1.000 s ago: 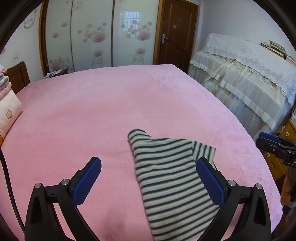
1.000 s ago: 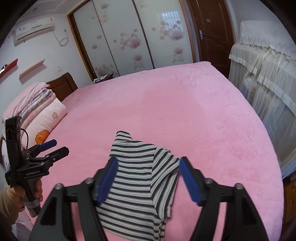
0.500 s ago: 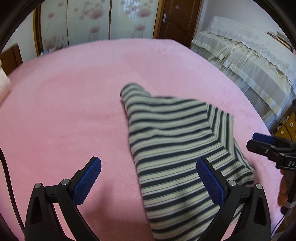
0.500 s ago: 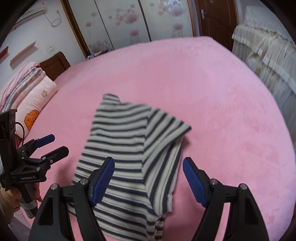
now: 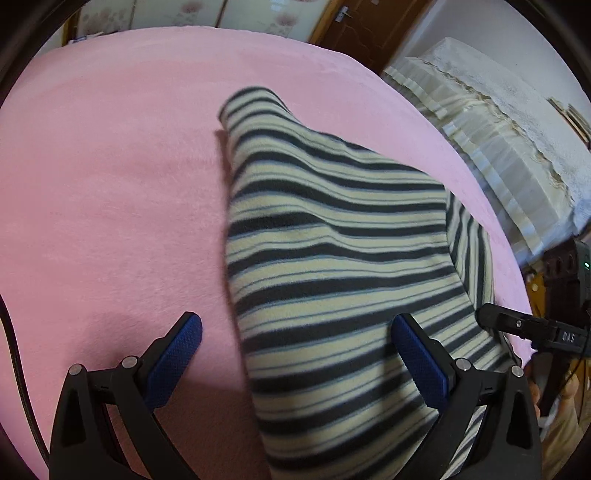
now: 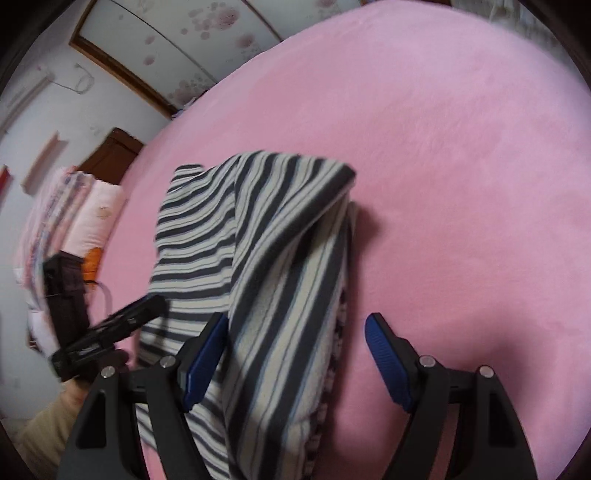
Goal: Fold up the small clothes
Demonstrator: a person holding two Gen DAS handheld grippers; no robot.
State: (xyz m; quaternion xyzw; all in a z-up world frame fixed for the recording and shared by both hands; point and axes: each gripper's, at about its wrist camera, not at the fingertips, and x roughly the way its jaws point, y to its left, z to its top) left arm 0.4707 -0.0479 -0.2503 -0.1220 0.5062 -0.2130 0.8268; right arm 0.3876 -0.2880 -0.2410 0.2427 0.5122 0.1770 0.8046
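A small striped garment (image 5: 332, 258), cream with dark bands, lies on the pink bed cover (image 5: 110, 184), partly folded, one flap laid over its right side. My left gripper (image 5: 295, 325) hovers open just above its near left edge; the cloth runs between the blue pads (image 5: 417, 354), which do not press on it. In the right wrist view the same garment (image 6: 266, 240) fills the lower middle. My right gripper (image 6: 295, 321) is open over its near right edge, nothing held. Each view shows the other gripper: the right one (image 5: 532, 328), the left one (image 6: 110, 328).
The pink bed cover (image 6: 461, 166) stretches far beyond the garment. Pillows and folded bedding (image 6: 74, 221) lie at the head of the bed. Furniture under a cream lace cover (image 5: 498, 147) stands past the bed's right edge. A brown door (image 5: 358, 26) and flowered wardrobe panels (image 6: 192, 51) are behind.
Both grippers have come down close to the garment and tilted further downward, so it now fills much more of each view. Jaws stay open; the garment has not moved.
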